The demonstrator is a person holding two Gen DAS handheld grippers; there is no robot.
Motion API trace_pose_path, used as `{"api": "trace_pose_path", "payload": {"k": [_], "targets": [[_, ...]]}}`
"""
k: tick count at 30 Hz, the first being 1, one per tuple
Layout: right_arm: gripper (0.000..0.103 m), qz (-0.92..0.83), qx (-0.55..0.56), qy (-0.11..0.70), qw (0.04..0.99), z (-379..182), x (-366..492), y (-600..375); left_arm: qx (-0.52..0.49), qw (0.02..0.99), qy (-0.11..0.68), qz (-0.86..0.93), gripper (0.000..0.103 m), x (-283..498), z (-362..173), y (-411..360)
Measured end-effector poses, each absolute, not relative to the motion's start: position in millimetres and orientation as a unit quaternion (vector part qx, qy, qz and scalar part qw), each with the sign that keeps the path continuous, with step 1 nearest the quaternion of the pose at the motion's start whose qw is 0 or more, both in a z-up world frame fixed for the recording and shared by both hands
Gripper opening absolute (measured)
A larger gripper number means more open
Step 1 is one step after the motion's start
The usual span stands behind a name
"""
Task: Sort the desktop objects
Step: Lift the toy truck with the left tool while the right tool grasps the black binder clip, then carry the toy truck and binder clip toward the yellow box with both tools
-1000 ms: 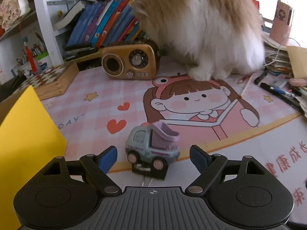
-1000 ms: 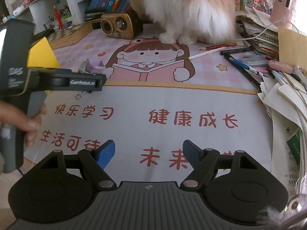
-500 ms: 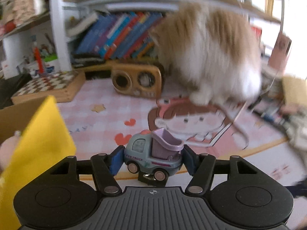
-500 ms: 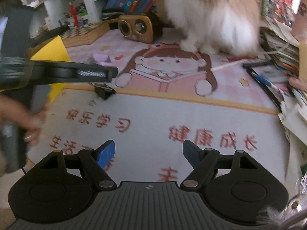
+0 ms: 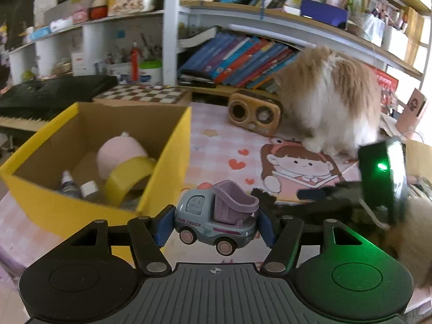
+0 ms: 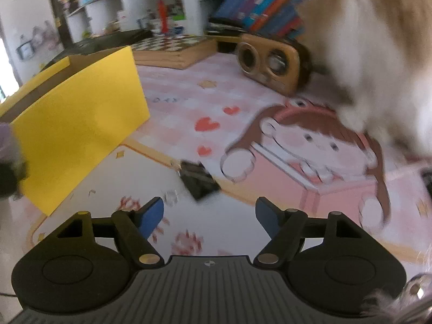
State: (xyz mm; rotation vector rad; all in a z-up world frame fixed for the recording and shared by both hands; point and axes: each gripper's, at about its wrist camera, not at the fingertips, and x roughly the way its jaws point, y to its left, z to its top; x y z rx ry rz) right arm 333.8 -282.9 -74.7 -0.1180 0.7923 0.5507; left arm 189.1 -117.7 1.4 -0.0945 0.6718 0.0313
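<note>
My left gripper (image 5: 214, 228) is shut on a small grey-and-purple toy truck (image 5: 216, 220) and holds it in the air, just right of the open yellow cardboard box (image 5: 172, 162). The box holds a pink plush, a yellow tape roll and small bottles. My right gripper (image 6: 209, 216) is open and empty, low over the desk mat. A black binder clip (image 6: 198, 179) lies on the mat just ahead of it. The yellow box (image 6: 81, 118) stands to its left.
A fluffy cat (image 5: 332, 100) sits at the back right of the pink cartoon mat (image 5: 243, 145), next to a wooden radio (image 5: 253, 114). A chessboard box (image 5: 143, 95) and bookshelves stand behind. The right gripper's body (image 5: 378, 178) shows at the right.
My left gripper closed on the toy truck, lifted it and swung left toward the yellow box. My right gripper moved forward and left toward the binder clip.
</note>
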Motion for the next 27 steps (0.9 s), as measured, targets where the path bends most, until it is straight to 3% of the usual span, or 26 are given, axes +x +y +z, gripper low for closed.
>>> {"api": "trace_pose_path", "payload": {"k": [7, 13, 15, 17, 27], "targets": [[0.033, 0.283, -0.096, 0.363, 0.882, -87, 352, -261, -0.044, 0.945, 0.324, 0.029, 0.063, 173, 5, -112], [0.024, 0.289, -0.102, 0.357, 0.882, -84, 349, -257, -0.049, 0.943, 0.328, 0.029, 0.063, 169, 3, -111], [0.014, 0.291, -0.101, 0.349, 0.885, -80, 345, -257, -0.049, 0.944, 0.326, 0.025, 0.063, 168, 3, -111], [0.011, 0.289, -0.099, 0.348, 0.886, -77, 343, -258, -0.05, 0.944, 0.326, 0.021, 0.063, 167, 3, -111], [0.004, 0.263, -0.086, 0.341, 0.898, -62, 319, -269, -0.054, 0.948, 0.314, -0.009, 0.063, 161, 4, -110]]}}
